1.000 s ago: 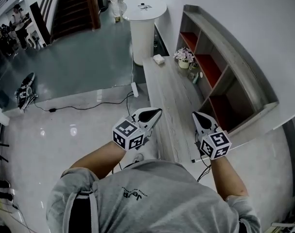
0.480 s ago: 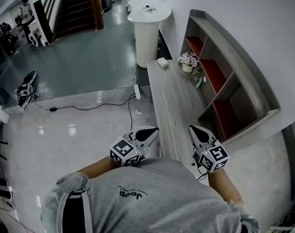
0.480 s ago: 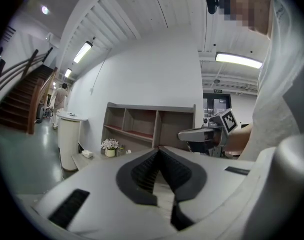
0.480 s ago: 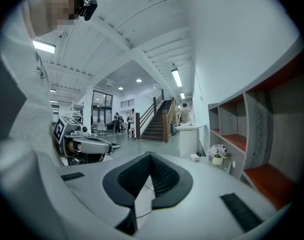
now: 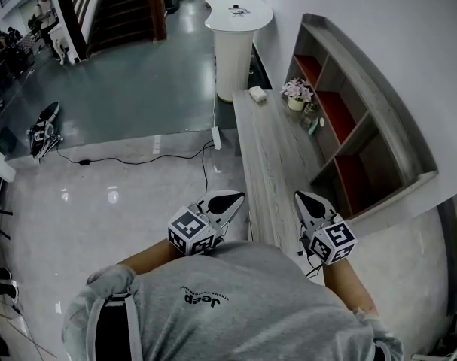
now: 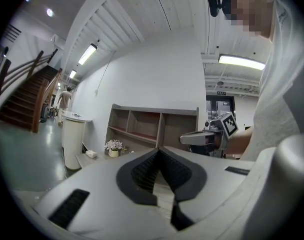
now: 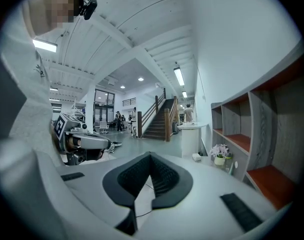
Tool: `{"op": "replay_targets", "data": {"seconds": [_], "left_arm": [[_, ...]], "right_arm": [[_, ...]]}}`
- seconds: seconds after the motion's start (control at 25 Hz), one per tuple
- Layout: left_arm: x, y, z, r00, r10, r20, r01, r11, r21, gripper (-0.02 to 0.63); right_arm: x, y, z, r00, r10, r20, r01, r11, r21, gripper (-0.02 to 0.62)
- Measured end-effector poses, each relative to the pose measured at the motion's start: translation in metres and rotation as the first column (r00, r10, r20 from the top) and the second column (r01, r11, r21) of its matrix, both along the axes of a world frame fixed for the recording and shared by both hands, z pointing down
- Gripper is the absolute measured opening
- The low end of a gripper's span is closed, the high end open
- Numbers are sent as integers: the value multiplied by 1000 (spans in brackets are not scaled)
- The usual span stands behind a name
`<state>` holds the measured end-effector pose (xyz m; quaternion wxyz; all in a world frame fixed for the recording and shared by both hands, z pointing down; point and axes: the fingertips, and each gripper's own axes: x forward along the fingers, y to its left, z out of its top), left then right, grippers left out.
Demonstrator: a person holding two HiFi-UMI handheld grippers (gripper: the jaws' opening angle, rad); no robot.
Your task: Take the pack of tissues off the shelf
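The pack of tissues (image 5: 257,93) is a small white packet lying at the far end of the long grey wooden counter (image 5: 269,164), left of a pot of flowers (image 5: 296,92). It also shows small and far off in the left gripper view (image 6: 91,154) and the right gripper view (image 7: 197,157). My left gripper (image 5: 226,199) hovers at the counter's near left edge, shut and empty. My right gripper (image 5: 307,201) is over the counter's near end, also shut with nothing in it. Both are held close to the person's chest, far from the tissues.
A shelf unit with red-floored compartments (image 5: 341,119) lines the wall behind the counter. A small bottle (image 5: 312,126) stands near the flowers. A round white pedestal table (image 5: 238,13) is beyond the counter's far end. A power strip (image 5: 216,138) and cable lie on the glossy floor at left.
Both grippers have drawn back toward the person's body and sit lower in the head view. The jaws of both have stayed shut.
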<state>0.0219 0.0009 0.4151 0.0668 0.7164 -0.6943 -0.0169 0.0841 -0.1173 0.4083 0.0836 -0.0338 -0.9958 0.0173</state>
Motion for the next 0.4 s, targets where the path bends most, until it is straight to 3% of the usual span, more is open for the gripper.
{"op": "replay_targets", "data": {"seconds": [0.4], "left_arm": [[-2, 8, -5, 1000, -19, -10, 19, 1000, 15, 11]], "right_arm": [[-4, 7, -1, 1000, -18, -6, 18, 1000, 6, 6]]}}
